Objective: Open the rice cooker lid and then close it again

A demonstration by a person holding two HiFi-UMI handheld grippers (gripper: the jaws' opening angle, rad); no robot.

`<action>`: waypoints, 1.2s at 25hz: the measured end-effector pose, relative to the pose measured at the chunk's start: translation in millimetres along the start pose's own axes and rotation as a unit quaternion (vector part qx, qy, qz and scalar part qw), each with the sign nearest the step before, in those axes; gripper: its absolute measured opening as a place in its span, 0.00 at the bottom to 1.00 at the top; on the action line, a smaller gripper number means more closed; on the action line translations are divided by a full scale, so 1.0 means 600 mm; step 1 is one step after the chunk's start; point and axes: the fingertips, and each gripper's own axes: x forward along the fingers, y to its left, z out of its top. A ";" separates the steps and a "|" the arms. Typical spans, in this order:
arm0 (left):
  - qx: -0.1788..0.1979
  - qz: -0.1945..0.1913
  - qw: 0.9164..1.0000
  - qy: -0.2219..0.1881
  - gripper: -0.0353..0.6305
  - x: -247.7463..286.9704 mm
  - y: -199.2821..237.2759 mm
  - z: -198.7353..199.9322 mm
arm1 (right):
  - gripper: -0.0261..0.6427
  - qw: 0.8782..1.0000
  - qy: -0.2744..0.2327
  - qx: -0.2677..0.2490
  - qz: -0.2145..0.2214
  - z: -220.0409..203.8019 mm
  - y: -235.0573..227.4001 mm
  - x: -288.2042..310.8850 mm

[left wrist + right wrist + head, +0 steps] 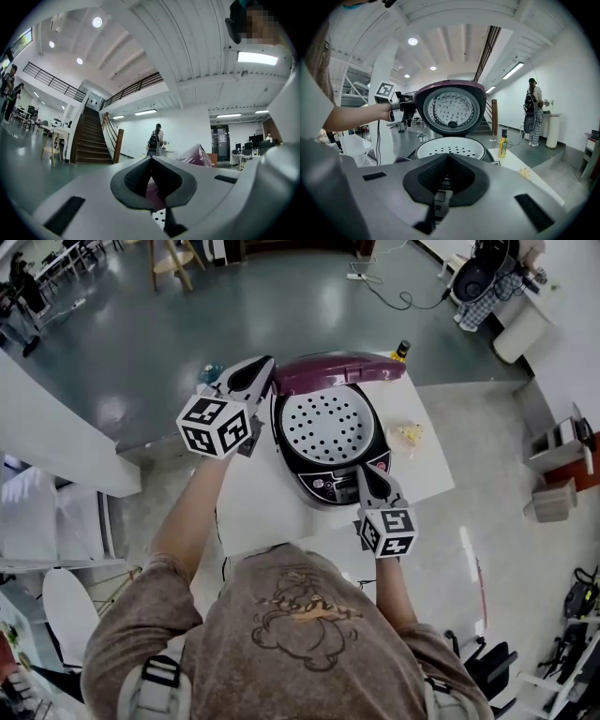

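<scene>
Hiding cooker (pixel 317 486) front, R gripper (pixel 364 470), lid (pixel 337 369) open, L gripper (pixel 265 367) alongside

Maroon lid (pixel 339 369), white tray (pixel 330 430) with dark dot pattern

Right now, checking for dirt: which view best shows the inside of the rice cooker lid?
The right gripper view: the open lid faces it, its dotted inside showing whole. The head view sees only its purple shell edge-on; the left gripper view, a purple sliver.
</scene>
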 end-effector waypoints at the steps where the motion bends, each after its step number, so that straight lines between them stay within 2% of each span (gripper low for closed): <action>1: 0.001 0.001 1.000 0.000 0.09 0.002 0.003 0.001 | 0.05 1.000 0.000 0.000 0.000 0.000 0.000 0.000; 15: 0.008 0.011 1.000 -0.020 0.09 0.036 0.062 0.022 | 0.05 1.000 0.004 0.002 0.006 -0.001 -0.001 0.001; 30: 0.019 0.033 0.999 -0.003 0.09 0.072 0.123 0.009 | 0.05 1.000 0.007 0.002 0.005 -0.001 0.000 0.003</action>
